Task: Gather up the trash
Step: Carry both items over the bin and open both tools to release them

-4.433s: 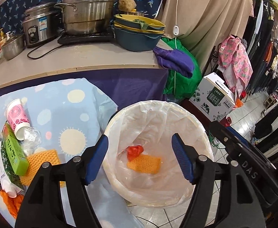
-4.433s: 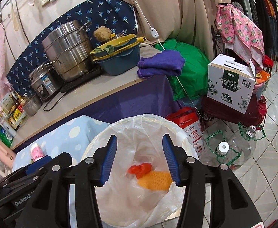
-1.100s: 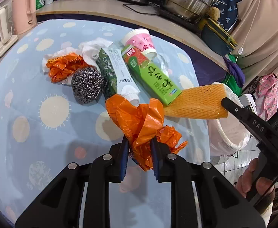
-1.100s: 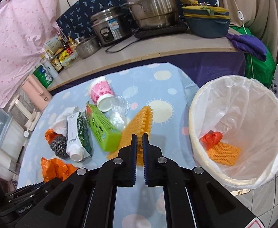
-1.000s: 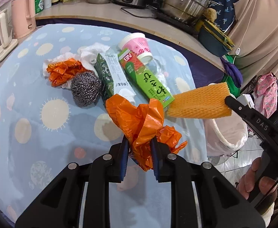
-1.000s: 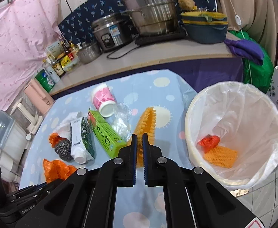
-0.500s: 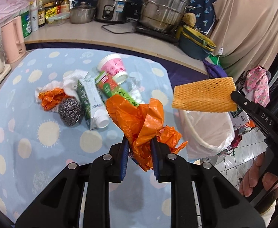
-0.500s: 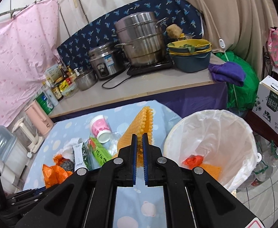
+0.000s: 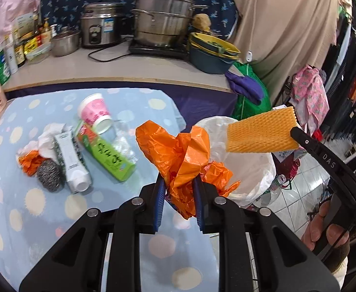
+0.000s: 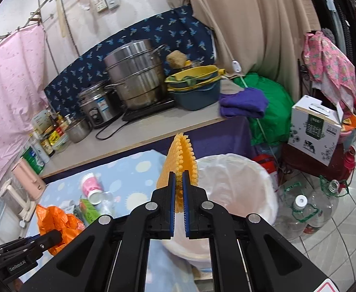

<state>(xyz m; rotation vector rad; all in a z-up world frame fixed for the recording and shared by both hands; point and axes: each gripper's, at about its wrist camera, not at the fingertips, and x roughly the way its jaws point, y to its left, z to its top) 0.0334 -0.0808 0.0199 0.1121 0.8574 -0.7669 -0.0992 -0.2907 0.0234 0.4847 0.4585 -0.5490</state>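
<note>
The table (image 9: 19, 219) wears a pale blue cloth printed with cream and pink dots and sun shapes. Behind it runs a beige counter (image 9: 129, 68) carrying a stacked stainless steel steamer pot (image 9: 163, 14), a steel rice cooker (image 9: 101, 24) and a dark blue basin with yellow dishes (image 9: 212, 53); a navy patterned cloth backs the wall. The floor to the right is pale tile.

My left gripper (image 9: 179, 189) is clamped tight on a crumpled orange plastic bag (image 9: 178, 150), thin and creased, held above the table's near edge. My right gripper (image 10: 178, 189) is closed narrowly on an orange foam mesh sleeve (image 10: 180, 155), ribbed and honeycombed, held just over the rim of the round bin lined with a white plastic bag (image 10: 236, 182), which stands on the floor beside the table.

Trash on the cloth: a pink and white paper cup (image 9: 92, 112) on its side, a green rectangular carton (image 9: 107, 155), a white and green carton (image 9: 70, 160), a grey steel wool scourer (image 9: 49, 175), a second scrap of orange plastic (image 9: 28, 163) and crumpled white paper (image 9: 46, 138). Something clear, possibly plastic film, lies beside the green carton; I cannot tell more.
</note>
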